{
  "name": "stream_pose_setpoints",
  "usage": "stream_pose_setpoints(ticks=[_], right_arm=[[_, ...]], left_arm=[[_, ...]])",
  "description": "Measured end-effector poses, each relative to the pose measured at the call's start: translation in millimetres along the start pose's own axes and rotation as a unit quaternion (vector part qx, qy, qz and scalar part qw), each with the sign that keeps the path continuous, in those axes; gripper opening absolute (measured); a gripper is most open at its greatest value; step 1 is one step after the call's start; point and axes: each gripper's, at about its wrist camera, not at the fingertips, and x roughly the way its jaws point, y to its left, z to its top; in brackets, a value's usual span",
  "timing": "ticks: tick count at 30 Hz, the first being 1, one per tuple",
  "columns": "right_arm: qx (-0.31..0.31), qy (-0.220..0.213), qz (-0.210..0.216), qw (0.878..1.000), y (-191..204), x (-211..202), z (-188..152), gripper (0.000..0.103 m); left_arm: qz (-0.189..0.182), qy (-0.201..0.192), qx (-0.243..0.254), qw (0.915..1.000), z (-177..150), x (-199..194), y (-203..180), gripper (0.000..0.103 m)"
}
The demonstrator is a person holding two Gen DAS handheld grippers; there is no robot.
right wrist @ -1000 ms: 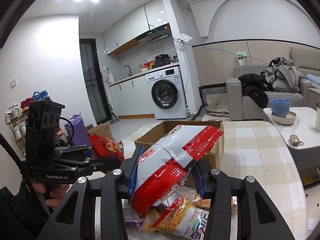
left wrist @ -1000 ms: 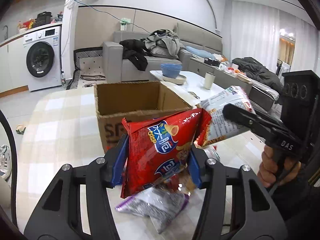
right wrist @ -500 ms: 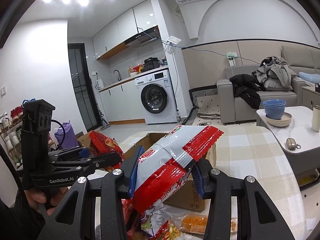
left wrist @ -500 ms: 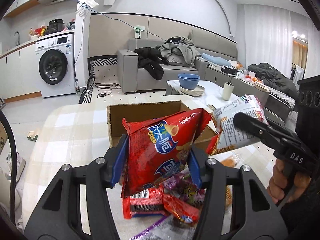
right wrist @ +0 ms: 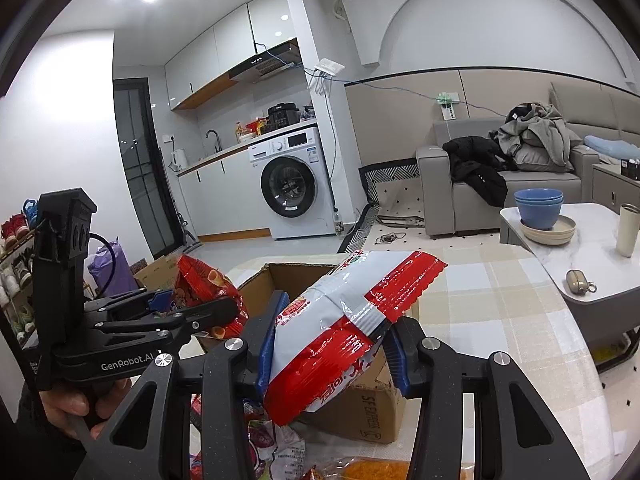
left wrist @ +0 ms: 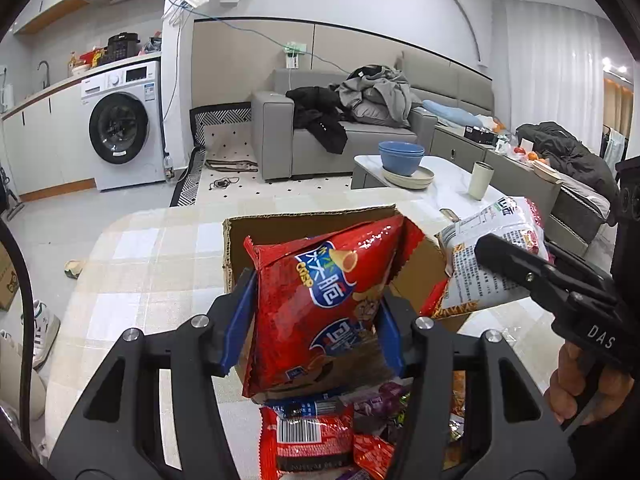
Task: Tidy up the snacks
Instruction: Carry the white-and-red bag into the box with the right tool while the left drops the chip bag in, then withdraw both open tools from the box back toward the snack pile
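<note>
Left tongs clamp red chip bag, held up in front of open cardboard box. Right tongs grip red-white snack bag, tilted, above box's near edge. More snack packs below on tabletop.

"das" in white on my right gripper body; "genrobot.ai" along my left gripper; "sf express" printed on the cardboard box side; "crisp" on the red chip bag i'm holding.
</note>
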Motion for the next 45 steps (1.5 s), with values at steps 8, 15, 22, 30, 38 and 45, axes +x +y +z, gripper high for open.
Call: stream_pose_setpoints(ticks=[8,15,22,30,38,45], right_arm=[[0.008,0.024,-0.007,1.0,-3,24,2,0.045],[-0.003,0.009,-0.011,1.0,1,16,3,0.088],[-0.006,0.005,-0.009,1.0,-2,-5,3,0.102],[-0.009,0.024,-0.005,1.0,-3,-23,-11,0.102],[-0.009,0.036,0.002,0.999,3,-39,-24,0.103],[-0.008,0.046,0.0,0.999,7,-50,-34,0.103]], left_arm=[[0.009,0.021,0.004,0.9997,-3,33,2,0.054],[0.018,0.027,0.007,0.9995,-7,40,6,0.074],[0.023,0.02,0.015,0.9994,-17,24,7,0.103],[0.022,0.008,0.012,0.9997,-36,-15,10,0.102],[0.029,0.01,0.001,0.9995,-57,-51,14,0.102],[0.029,0.011,-0.01,0.9995,-72,-81,15,0.102]])
